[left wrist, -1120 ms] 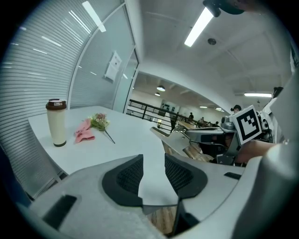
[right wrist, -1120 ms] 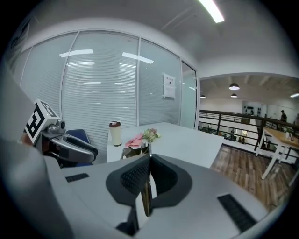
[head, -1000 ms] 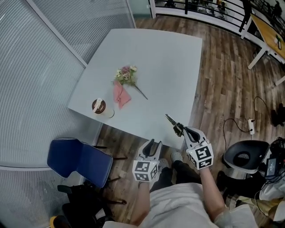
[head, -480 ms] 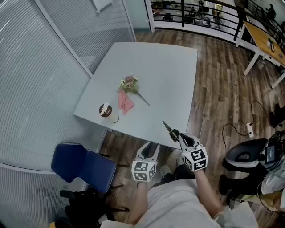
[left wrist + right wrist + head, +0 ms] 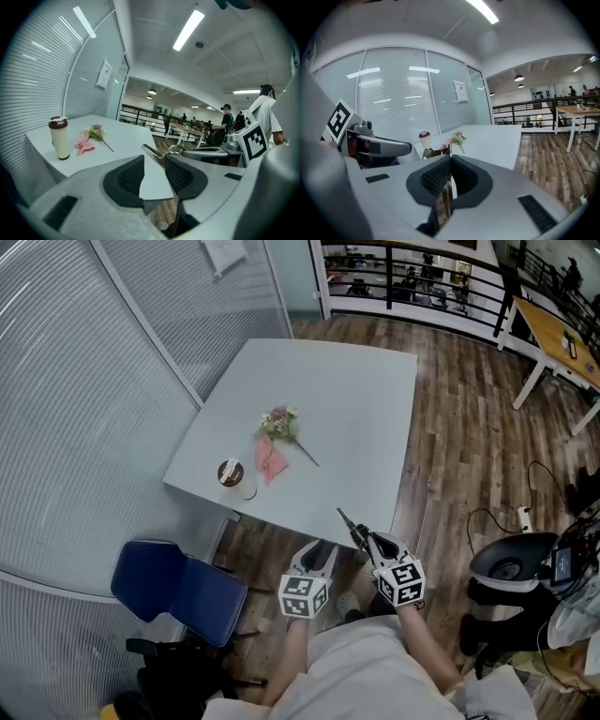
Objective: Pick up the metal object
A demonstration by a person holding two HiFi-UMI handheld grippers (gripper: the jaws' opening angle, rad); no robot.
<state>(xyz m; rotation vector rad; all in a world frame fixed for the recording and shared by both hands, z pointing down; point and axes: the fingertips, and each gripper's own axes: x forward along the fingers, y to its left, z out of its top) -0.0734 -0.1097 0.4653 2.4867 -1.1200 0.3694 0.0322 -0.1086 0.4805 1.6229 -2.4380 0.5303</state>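
Observation:
The metal object is a thin, long utensil. My right gripper is shut on it, and its tip points toward the near edge of the grey table. In the right gripper view it shows edge-on between the pressed pads. My left gripper hangs just left of it, below the table edge. Its jaws are closing, with nothing between them. In the left gripper view the metal object sticks out just beyond the left gripper's jaws.
On the table lie a small flower sprig and a pink napkin, with a lidded coffee cup at the near left corner. A blue chair stands below left, a black round stool to the right. A glass wall runs along the left.
The view has drawn back, so the table looks farther off. Both grippers sit nearer each other, off the near table edge. The right gripper still holds the metal object.

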